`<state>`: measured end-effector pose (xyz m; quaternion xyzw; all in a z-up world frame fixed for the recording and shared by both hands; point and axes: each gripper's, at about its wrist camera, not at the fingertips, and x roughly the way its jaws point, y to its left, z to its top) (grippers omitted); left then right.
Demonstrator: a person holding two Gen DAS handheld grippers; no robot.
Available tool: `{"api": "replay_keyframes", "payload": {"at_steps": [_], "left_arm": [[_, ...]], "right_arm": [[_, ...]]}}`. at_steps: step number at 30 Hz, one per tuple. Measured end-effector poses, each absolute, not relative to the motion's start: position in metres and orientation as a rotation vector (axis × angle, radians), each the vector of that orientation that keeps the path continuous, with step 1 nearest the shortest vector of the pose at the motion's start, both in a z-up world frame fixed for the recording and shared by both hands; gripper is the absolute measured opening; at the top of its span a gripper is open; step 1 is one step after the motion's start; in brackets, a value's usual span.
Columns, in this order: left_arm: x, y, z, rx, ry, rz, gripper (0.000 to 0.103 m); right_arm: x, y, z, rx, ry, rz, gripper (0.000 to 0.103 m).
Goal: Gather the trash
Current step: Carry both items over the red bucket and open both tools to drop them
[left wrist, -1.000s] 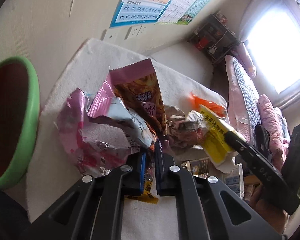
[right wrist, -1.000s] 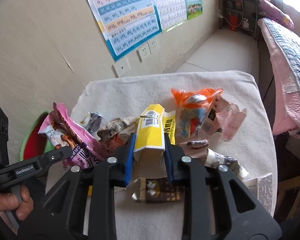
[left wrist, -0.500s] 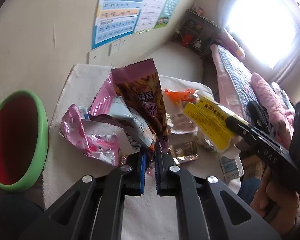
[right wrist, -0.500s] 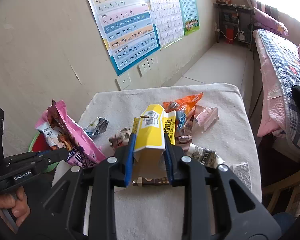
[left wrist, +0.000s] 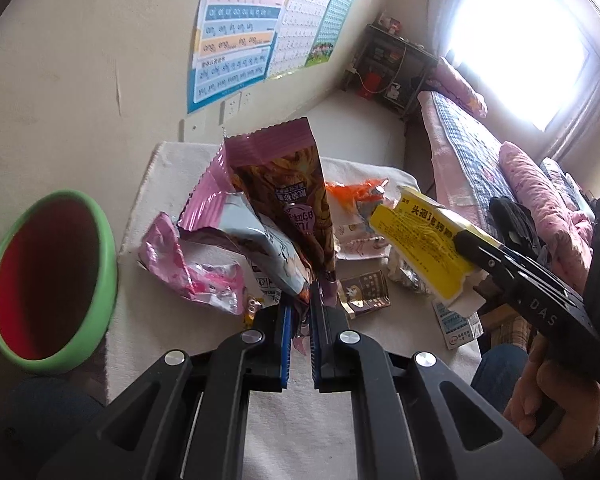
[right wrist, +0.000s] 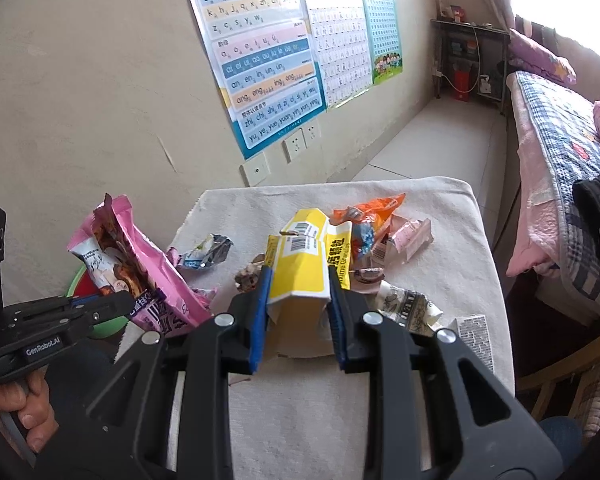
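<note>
Yellow carton point(right wrist: 300, 268): flattened box, clamped across its width in the right gripper point(right wrist: 298, 312), jaws closed on both side faces. Long axis runs straight out along the fingers, barcode end far, torn open end near the camera. It hangs clear above the table point(right wrist: 440, 280). In the left wrist view the same carton point(left wrist: 420, 252) sits at right, angled up-left out of the right gripper point(left wrist: 472, 248).

Pink snack bag point(left wrist: 288, 200): pinched by its bottom corner in the left gripper point(left wrist: 300, 316), jaws shut tight on the foil. Long axis near-vertical in that view, serrated open mouth pointing up and far. In the right wrist view the bag point(right wrist: 140, 264) is at left, tilted up-left from the left gripper point(right wrist: 120, 304), off the tabletop.

Loose trash on the white table cover: orange wrapper point(right wrist: 374, 208) at the far side, crumpled pink wrapper point(left wrist: 196, 272) near left, brown sachet point(left wrist: 366, 292) just right of the left fingers, small white-blue box point(left wrist: 458, 324) at the near right edge.

Green bowl with red inside point(left wrist: 48, 280) sits left of the table, lower down.

Person's hand point(right wrist: 24, 408) grips the left gripper's handle.
</note>
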<state>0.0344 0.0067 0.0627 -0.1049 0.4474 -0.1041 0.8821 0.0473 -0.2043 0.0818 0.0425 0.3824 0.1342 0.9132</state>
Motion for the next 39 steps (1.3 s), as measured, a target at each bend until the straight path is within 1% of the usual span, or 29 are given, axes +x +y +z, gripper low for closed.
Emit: {"api": "replay_keyframes", "payload": {"at_steps": [7, 18, 39], "left_arm": [[0.029, 0.027, 0.074, -0.234, 0.891, -0.168, 0.005], [0.024, 0.076, 0.073, -0.288, 0.870, -0.090, 0.005], [-0.001, 0.218, 0.063, -0.351, 0.874, 0.146, 0.005]], "right_arm": [[0.045, -0.187, 0.088, 0.067, 0.776, 0.314, 0.026], [0.053, -0.141, 0.091, 0.022, 0.783, 0.388, 0.026], [0.070, 0.026, 0.088, -0.076, 0.810, 0.635, 0.026]]}}
